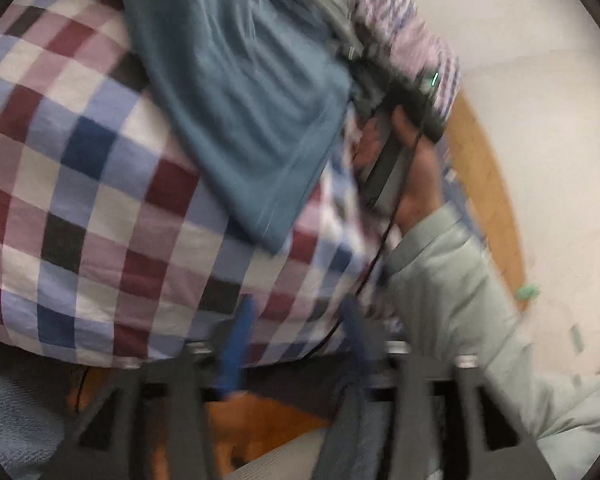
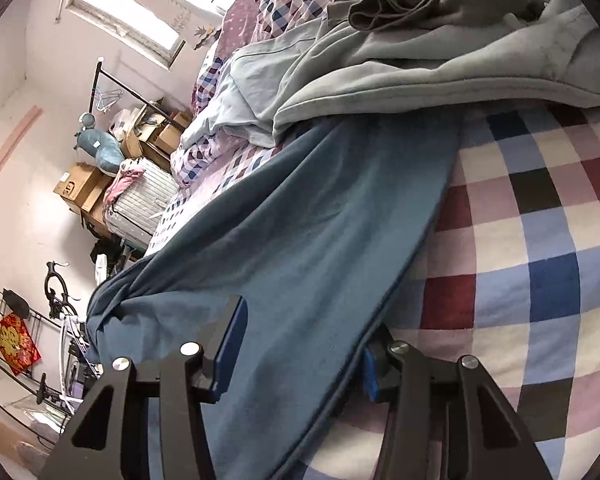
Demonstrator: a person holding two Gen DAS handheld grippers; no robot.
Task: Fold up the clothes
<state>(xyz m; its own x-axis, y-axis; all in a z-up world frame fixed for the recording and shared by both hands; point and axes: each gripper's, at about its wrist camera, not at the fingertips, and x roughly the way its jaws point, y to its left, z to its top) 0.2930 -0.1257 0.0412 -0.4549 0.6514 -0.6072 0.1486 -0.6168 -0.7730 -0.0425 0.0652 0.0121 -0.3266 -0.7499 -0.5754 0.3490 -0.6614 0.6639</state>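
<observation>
A teal garment (image 2: 300,220) lies stretched across the checked bedspread (image 2: 540,260), running from the near left toward a heap of grey clothes (image 2: 440,72). My right gripper (image 2: 300,358) stands open, and the teal cloth passes between its blue pads (image 2: 230,344), with the hem draped over the right-hand one. The blurred left wrist view shows the teal garment (image 1: 244,92) hanging over the bedspread (image 1: 80,200), with a hand holding the right gripper (image 1: 384,160) at the cloth's edge. My left gripper (image 1: 296,340) is open near the bed's edge, nothing between its fingers.
A pale green sleeve (image 1: 460,292) reaches in from the right. An orange-brown bed frame (image 1: 488,184) borders the mattress. Beyond the bed are cardboard boxes (image 2: 80,188), a white suitcase (image 2: 140,204), a clothes rail (image 2: 108,80) and a window (image 2: 128,12).
</observation>
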